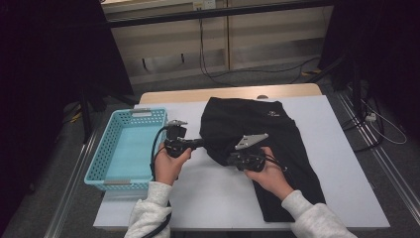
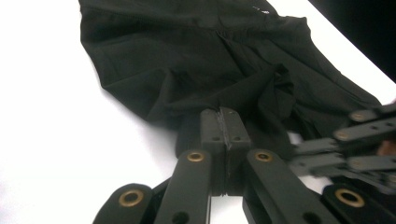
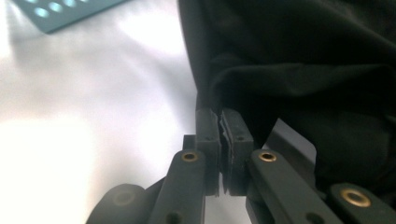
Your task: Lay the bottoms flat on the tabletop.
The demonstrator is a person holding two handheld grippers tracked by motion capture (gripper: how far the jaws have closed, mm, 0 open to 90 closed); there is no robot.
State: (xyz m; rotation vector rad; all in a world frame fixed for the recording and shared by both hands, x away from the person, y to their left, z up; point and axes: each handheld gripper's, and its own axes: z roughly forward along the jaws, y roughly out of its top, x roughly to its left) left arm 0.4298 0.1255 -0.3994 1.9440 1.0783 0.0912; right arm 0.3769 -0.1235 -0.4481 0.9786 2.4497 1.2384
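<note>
A black garment (image 1: 277,144) with a small white logo lies across the white table (image 1: 341,163), its left part bunched up. My left gripper (image 1: 202,144) meets the garment's left edge, and in the left gripper view its jaws (image 2: 225,119) are shut on a fold of the black fabric (image 2: 196,60). My right gripper (image 1: 229,159) sits just to the right at the lower edge of the bunched part. In the right gripper view its jaws (image 3: 223,126) are shut on a hem of the dark cloth (image 3: 303,56). The right gripper (image 2: 364,135) also shows beside the left one's jaws.
A turquoise perforated basket (image 1: 101,158) stands at the table's left edge, close to the left hand. Bare white table lies in front of the hands and right of the garment. Cables run over the floor beyond the table.
</note>
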